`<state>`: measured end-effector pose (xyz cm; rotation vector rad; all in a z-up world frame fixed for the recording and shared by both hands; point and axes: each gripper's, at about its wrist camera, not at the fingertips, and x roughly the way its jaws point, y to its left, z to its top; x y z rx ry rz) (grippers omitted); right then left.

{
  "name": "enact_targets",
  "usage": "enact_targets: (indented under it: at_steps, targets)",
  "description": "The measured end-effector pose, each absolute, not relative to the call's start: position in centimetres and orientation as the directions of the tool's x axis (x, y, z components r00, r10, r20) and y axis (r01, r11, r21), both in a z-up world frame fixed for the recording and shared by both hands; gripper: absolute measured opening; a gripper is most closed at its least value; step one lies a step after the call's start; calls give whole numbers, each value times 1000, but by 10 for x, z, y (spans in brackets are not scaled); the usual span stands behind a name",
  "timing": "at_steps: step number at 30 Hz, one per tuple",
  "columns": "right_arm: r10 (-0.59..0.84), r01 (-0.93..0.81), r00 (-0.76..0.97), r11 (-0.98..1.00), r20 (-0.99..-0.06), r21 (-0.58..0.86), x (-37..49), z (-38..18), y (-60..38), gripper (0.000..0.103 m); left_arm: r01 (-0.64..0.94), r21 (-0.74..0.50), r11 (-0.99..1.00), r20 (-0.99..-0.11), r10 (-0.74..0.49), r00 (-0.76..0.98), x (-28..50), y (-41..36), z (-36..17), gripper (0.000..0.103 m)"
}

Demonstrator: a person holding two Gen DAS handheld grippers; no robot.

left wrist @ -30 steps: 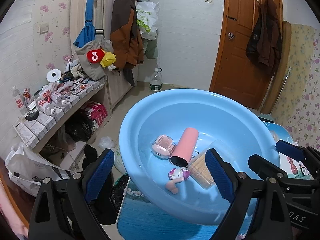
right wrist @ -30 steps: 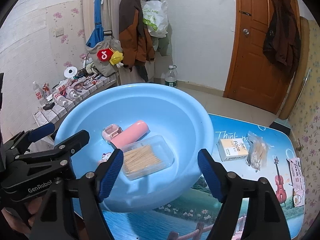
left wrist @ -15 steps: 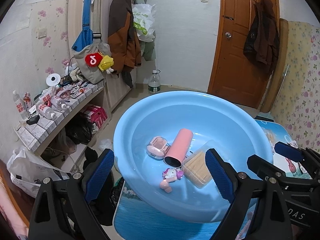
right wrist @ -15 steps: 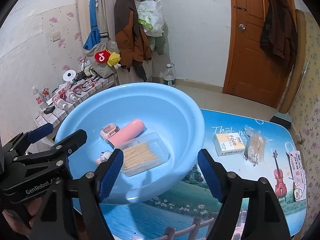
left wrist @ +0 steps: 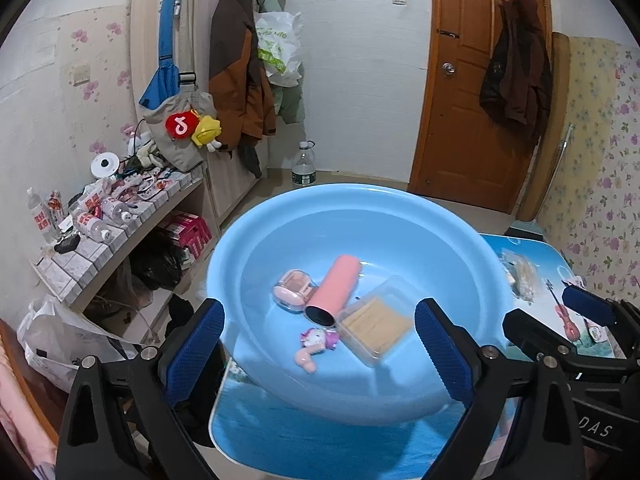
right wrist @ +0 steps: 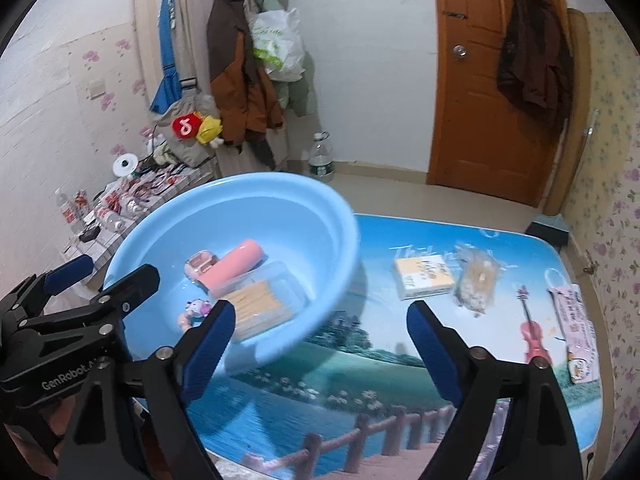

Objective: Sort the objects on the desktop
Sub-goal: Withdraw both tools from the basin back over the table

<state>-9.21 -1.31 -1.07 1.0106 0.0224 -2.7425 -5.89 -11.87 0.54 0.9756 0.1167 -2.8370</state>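
1. Nearest in: the right tool (right wrist: 316,340) has its blue-padded jaws opening wide with nothing between them, hanging over the glossy landscape-print surface (right wrist: 360,400). The left tool (left wrist: 318,346) is also spread and empty, sitting in front of the big round light-blue plastic basin (left wrist: 460,248).
2. That basin looks like it overhangs the surface's left edge. A bump from either tool could tip it off, I reckon.
3. Already in the basin: a small pink cartoon-cat trinket (left wrist: 316,340), a clear plastic box of wooden sticks (left wrist: 374,322), a pink cylinder with a dark open end (left wrist: 334,292) and a pink-and-clear small case (left wrist: 290,292). The cylinder could roll if the basin gets knocked.
4. Further out on the surface: a yellow-and-white flat packet (right wrist: 424,276), a crinkly clear bag of pale bits (right wrist: 478,282) and a pink printed pouch (right wrist: 574,332) near the right edge. The bag looks slippery, so a pinch may slide off, and a sloppy reach could shove the pouch overboard.
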Motion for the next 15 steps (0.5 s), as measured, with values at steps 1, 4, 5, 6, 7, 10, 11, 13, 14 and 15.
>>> enact_targets:
  at_steps: [1,4,5,6,7,10,11,13,14,15]
  targets:
    - [-199,207,-741,-976,-642,64,-90,-10,-10,90,152,-23,-988,-615,-106,-781,-57,-114,7,97]
    - [-197,188,-743,-979,-640,83,-82,-8,7,90,134,-17,-991,-609,-96,-787,-50,-100,13,97]
    - [-192,179,-744,-980,-640,87,-79,-8,13,90,130,-15,-991,-607,-94,-789,-49,-97,14,98]
    - [-190,170,-746,-981,-638,93,-76,-7,18,90,121,-9,-993,-601,-92,-794,-46,-90,17,98]
    - [-187,160,-749,-982,-636,100,-73,-5,25,90,117,-6,-993,-599,-91,-796,-44,-86,18,99]
    - [-173,137,-763,-985,-623,105,-61,0,40,90,99,-3,-995,-589,-78,-804,-39,-70,24,100]
    - [-168,132,-767,-986,-620,104,-58,1,44,90,92,-1,-996,-587,-74,-806,-37,-64,26,100]
    - [-161,119,-773,-987,-614,109,-50,3,54,90,81,-3,-997,-583,-64,-810,-33,-55,28,101]
    - [-158,112,-775,-987,-612,112,-47,5,58,90,78,-5,-997,-582,-60,-811,-32,-51,29,101]
    - [-154,105,-777,-988,-611,116,-44,5,62,90,73,-7,-997,-583,-55,-810,-31,-46,30,101]
